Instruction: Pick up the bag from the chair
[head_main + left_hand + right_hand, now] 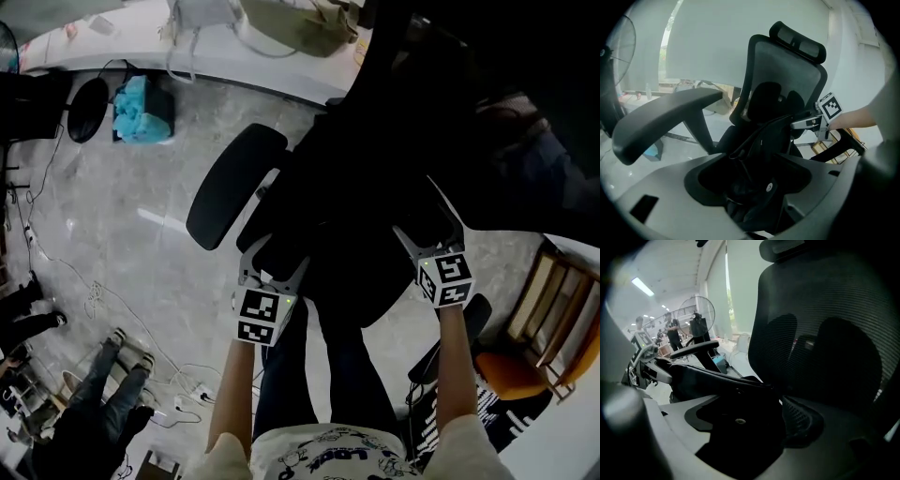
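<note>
Grey marbled floor point(112, 234), cables point(94, 295) trailing across it. In the middle, a black mesh-backed chair point(787, 70), the black bag point(757, 150) slumped on its seat. Left claw point(274, 258) spread wide about one side of the bag, right claw point(427, 232) equally wide at the other, neither closed on it.

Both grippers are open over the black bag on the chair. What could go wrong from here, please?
1. The left gripper has only a thin strap and loose fabric of the bag between its open jaws; a grip there may slip or let the bag hang crooked.
2. The right gripper sits close to the backrest; closing might pinch that too.
3. Lifting could snag a strap on the armrest.
</note>
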The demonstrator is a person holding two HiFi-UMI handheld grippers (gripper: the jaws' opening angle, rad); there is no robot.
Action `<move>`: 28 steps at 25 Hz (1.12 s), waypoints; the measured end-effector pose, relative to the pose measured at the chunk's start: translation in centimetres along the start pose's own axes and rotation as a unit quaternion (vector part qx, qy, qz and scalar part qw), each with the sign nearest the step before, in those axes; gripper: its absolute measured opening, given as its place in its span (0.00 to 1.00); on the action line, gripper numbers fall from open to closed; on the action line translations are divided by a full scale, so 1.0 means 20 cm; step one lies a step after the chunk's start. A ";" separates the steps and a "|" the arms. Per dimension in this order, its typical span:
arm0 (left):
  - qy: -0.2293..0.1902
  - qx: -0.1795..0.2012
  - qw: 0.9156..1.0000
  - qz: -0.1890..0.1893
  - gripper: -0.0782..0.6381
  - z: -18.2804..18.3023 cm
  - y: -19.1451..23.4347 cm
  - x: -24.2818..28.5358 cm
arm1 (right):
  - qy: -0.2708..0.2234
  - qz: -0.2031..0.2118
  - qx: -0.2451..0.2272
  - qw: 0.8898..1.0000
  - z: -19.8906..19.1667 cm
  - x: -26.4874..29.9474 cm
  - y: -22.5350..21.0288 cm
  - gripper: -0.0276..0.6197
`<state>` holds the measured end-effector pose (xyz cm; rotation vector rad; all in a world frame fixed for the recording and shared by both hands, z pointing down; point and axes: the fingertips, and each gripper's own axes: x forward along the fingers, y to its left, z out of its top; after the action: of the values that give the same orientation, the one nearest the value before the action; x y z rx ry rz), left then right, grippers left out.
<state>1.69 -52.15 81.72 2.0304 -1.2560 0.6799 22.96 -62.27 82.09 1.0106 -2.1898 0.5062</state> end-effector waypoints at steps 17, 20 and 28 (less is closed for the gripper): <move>-0.020 -0.025 0.999 0.007 0.29 -0.05 -0.03 0.14 | -0.006 0.118 -0.035 0.992 -0.04 0.14 0.05 0.44; -0.018 -0.019 1.000 0.001 0.25 -0.05 -0.05 0.12 | -0.009 0.109 -0.040 0.993 -0.04 0.12 0.06 0.39; -0.011 -0.014 1.000 0.003 0.18 -0.05 -0.10 -0.02 | -0.002 0.101 -0.047 0.994 0.01 -0.03 0.14 0.29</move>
<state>3.23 -50.56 81.55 2.0168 -1.2786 0.6397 21.04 -60.36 81.21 0.7456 -2.3091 0.4863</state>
